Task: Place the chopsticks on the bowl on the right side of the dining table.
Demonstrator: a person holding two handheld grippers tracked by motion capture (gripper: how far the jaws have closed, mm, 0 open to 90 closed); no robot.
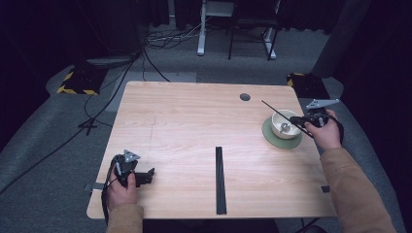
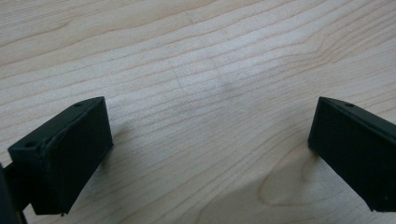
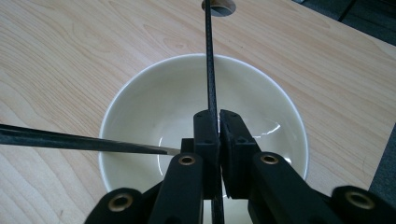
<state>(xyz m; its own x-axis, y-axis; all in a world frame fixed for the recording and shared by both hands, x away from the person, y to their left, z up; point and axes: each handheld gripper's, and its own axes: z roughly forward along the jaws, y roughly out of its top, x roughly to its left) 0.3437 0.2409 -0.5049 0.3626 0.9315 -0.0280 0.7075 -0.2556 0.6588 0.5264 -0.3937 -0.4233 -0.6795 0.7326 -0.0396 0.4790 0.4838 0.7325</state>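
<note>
1. The right gripper (image 3: pixel 218 114) was clamped hard on a thin black stick (image 3: pixel 208 56), jaws all but together. The stick ran out past the fingertips, over the white bowl (image 3: pixel 140 93), towards the round hole (image 3: pixel 218 5) in the table (image 1: pixel 184 121). So much of it stuck out beyond so narrow a grip that I thought it could swivel between the pads if its far end touched anything.

2. The bowl sat on a green mat (image 1: pixel 272 138) near the table's right edge. If the stick were lowered at that slant, it could catch the rim and drag or tip the bowl, with little table beyond it on that side.

3. A second black stick (image 3: pixel 70 140) came in over the rim from the side, its tip ending just beside the gripper's jaw. I could not tell whether they touched. A small sideways move of the hand could have knocked it and flicked it out onto the table.

4. Something glinted at the bottom of the bowl; I could not tell whether it was liquid or a small metal piece. If it was liquid, a jolt would have spilled it.

5. The left gripper (image 1: pixel 145 175) sat near the front left corner, jaws wide apart with only bare wood between them, holding nothing. It was well away from the bowl, so it could not steady it if it slid.

6. A long black strip (image 1: pixel 220 179) lay at the front middle, well apart from both grippers, and I saw no risk there.
</note>
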